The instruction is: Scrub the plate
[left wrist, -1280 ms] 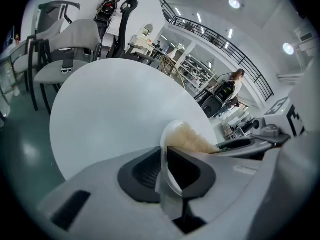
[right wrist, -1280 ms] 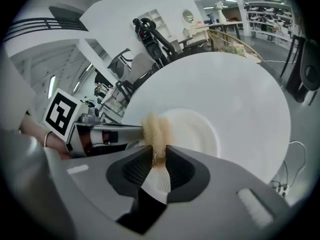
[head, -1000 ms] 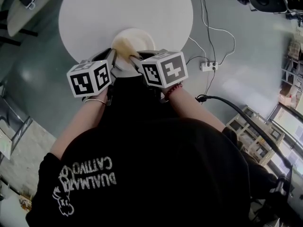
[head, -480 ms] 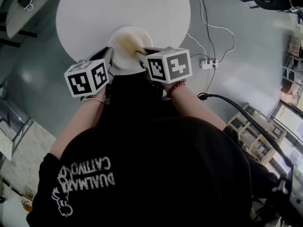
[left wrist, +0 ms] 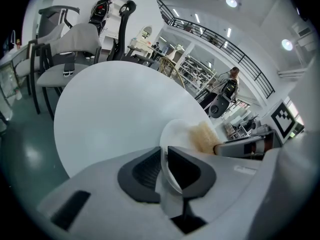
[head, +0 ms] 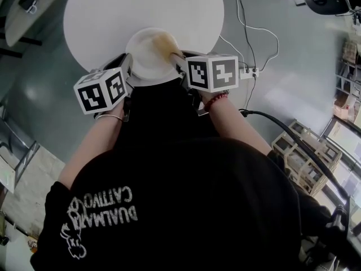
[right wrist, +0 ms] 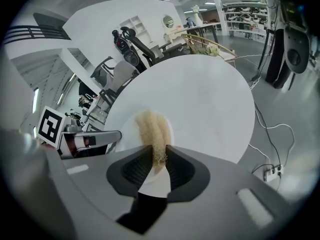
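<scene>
The plate (head: 144, 58) is round, white and shallow. It rests on the round white worktop (head: 124, 10), at the edge nearest the person. Its near rim is pinched between the jaws of the left claw (left wrist: 164, 156). A pale tan, fibrous scrubber (right wrist: 151, 129) lies on the plate's face, towards its right side, running from the near rim up across the middle. The scrubber is loosely bunched and elongated, touching the plate along its length. Its near end is clamped between the jaws of the right claw (right wrist: 159, 159).
</scene>
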`<state>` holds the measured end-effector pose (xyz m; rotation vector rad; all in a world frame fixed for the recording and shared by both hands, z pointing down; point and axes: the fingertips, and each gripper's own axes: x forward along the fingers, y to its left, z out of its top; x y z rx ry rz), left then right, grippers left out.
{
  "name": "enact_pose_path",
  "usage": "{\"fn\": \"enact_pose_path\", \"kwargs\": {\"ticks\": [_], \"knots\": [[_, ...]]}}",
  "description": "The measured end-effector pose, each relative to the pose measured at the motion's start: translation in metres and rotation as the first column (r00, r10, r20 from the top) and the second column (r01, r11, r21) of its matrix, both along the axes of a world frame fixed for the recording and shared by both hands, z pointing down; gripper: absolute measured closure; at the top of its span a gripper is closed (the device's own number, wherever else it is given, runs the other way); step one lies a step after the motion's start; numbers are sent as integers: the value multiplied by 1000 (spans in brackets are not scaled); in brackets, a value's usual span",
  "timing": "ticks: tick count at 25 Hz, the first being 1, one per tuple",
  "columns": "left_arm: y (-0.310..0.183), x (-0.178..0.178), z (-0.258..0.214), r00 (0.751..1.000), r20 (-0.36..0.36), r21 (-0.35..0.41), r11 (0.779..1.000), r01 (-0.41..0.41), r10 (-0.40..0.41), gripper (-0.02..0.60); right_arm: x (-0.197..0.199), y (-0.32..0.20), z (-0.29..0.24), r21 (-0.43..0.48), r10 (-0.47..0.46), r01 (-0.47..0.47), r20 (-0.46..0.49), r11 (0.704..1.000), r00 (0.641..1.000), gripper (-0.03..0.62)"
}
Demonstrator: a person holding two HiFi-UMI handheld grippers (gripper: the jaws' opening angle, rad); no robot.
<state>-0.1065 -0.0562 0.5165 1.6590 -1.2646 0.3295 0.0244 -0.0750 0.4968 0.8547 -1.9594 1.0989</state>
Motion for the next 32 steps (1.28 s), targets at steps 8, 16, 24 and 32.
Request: {"fn": "enact_pose_path", "kwargs": {"ticks": [8,16,24,32], "knots": [[-3,-1,1,999,-14,-5,1000,29,-29,537,17,-10,-2,16,72,-72,-6,997,997,510],[-5,9,-1,998,-41,5,999,54,-54,540,-16,-1,-16,-80,109,-97,173,992,979,510],[-4,16,-1,998,-47,12,999,46,-45,540,-44,31,3,-127,-67,83,123,988,990,508],[-2,17,0,998,-59,20,999,27,-26,541,-56,38,8,-129,-119,139,155,982,981,508]]}}
